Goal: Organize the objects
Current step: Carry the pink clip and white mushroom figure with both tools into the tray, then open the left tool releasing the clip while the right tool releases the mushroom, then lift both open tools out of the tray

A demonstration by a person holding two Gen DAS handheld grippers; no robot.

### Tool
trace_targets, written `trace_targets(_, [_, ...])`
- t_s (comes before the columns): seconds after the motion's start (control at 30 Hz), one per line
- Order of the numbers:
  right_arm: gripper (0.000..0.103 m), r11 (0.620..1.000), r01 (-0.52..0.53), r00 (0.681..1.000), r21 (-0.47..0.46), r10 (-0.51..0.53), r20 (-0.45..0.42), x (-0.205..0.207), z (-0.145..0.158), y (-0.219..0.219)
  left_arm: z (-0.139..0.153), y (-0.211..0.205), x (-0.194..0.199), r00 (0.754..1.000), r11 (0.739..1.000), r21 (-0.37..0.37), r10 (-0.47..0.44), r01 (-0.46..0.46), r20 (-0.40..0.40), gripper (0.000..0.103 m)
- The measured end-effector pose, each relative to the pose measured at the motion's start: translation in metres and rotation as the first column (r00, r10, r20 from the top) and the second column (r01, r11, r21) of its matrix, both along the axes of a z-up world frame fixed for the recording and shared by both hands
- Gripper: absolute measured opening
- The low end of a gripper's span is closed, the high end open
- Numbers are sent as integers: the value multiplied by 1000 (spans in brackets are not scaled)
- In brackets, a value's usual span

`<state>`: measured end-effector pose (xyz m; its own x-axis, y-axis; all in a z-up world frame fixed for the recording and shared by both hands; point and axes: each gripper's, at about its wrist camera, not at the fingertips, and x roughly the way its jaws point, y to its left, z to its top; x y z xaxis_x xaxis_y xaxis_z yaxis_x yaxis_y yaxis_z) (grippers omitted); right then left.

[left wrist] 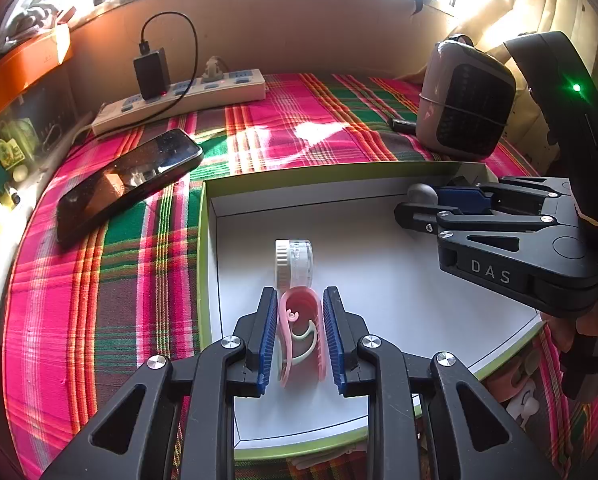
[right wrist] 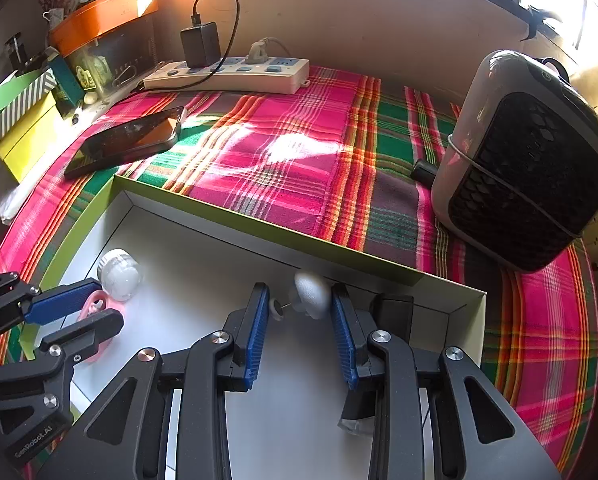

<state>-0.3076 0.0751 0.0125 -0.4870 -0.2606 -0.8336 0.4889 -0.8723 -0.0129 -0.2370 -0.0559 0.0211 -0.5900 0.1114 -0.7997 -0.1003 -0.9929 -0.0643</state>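
Left gripper [left wrist: 300, 332] pinching pink clip [left wrist: 299, 336] over white tray [left wrist: 379, 240], right gripper [right wrist: 299, 320] spread, plaid cloth [right wrist: 299, 152] below window.

Harsh window glare, fisheye-warped edges

My left gripper [left wrist: 300, 334] and right gripper [right wrist: 299, 336] match: black angular linkage arms with triangular cut-outs, round silver screws at the pivots, and ribbed blue pads inside the fingers. Seen beside the white tray [left wrist: 399, 312], my right gripper's flank bears white letters "DAS"; behind it a green light glows on black housing, beside a dark cable.
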Motion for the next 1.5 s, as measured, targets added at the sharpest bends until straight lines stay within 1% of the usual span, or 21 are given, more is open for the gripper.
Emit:
trace_targets(0.27, [34, 1000, 5, 1000, -8, -5, 4, 0, 0, 2, 0, 1, 1, 1000, 1000, -2, -8, 8, 1, 27])
trace_targets(0.33, [39, 1000, 5, 1000, -9, -5, 3, 1, 1, 1, 1, 1, 1, 1000, 1000, -2, -7, 7, 2, 27])
trace_targets(0.4, [41, 1000, 6, 1000, -10, -6, 2, 2, 2, 2, 1, 2, 1, 1000, 1000, -3, -5, 5, 2, 29])
trace_targets(0.57, [42, 1000, 8, 1000, -14, -8, 1, 2, 3, 2, 2, 3, 2, 1000, 1000, 4, -11, 11, 2, 33])
trace_targets(0.63, [45, 1000, 8, 1000, -18, -8, -1, 3, 4, 2, 2, 3, 3, 1000, 1000, 5, -15, 15, 1, 35])
trace_targets(0.77, [46, 1000, 10, 1000, -20, -11, -13, 7, 7, 4, 4, 4, 5, 1000, 1000, 0, -16, 16, 0, 37])
trace_targets(1.0, [47, 999, 15, 1000, -40, -16, -27, 16, 13, 8, 10, 1, 11, 1000, 1000, 3, -4, 5, -15, 38])
trace_targets(1.33, [47, 998, 18, 996, -62, -24, -85, 40, 29, 14, 19, -1, 26, 999, 1000, 7, -1, 2, -43, 38])
trace_targets(1.5, [48, 997, 23, 995, -71, -30, -98, 51, 34, 17, 25, -2, 36, 998, 1000, 6, 0, 0, -63, 38])
